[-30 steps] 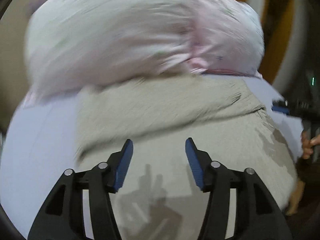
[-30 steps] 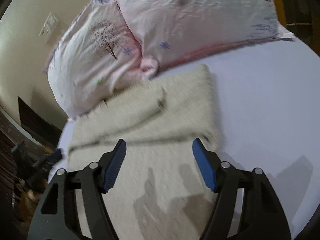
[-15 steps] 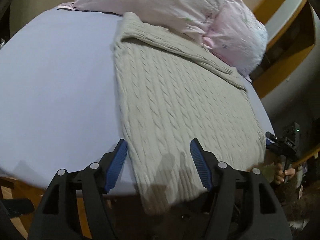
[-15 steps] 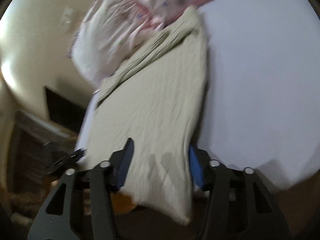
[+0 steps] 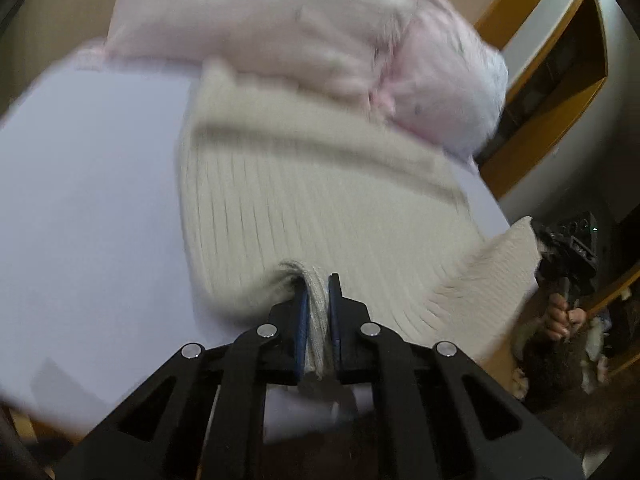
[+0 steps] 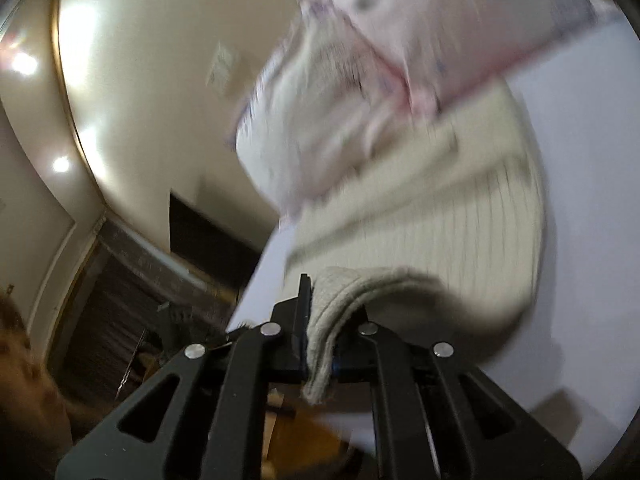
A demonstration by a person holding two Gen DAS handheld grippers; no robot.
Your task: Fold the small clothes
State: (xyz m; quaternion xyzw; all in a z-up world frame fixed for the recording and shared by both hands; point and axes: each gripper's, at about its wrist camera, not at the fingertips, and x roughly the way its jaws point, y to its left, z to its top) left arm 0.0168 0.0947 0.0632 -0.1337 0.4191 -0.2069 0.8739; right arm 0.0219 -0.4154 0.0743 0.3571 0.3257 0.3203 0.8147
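A cream cable-knit sweater lies on the lavender bed sheet, its far end against the pillows. My left gripper is shut on the sweater's near hem, pinched between the blue pads. My right gripper is shut on the other near corner of the sweater, which folds over the jaws. Both corners are lifted off the sheet. The right gripper also shows in the left wrist view, holding the raised corner.
Two pink-and-white pillows lie at the head of the bed, also seen in the right wrist view. A wooden door frame stands to the right. A beige wall and dark furniture are to the left.
Both grippers were open above the sweater's near hem half a second ago. Both have closed on the hem corners and lifted them. The views are blurred by motion.
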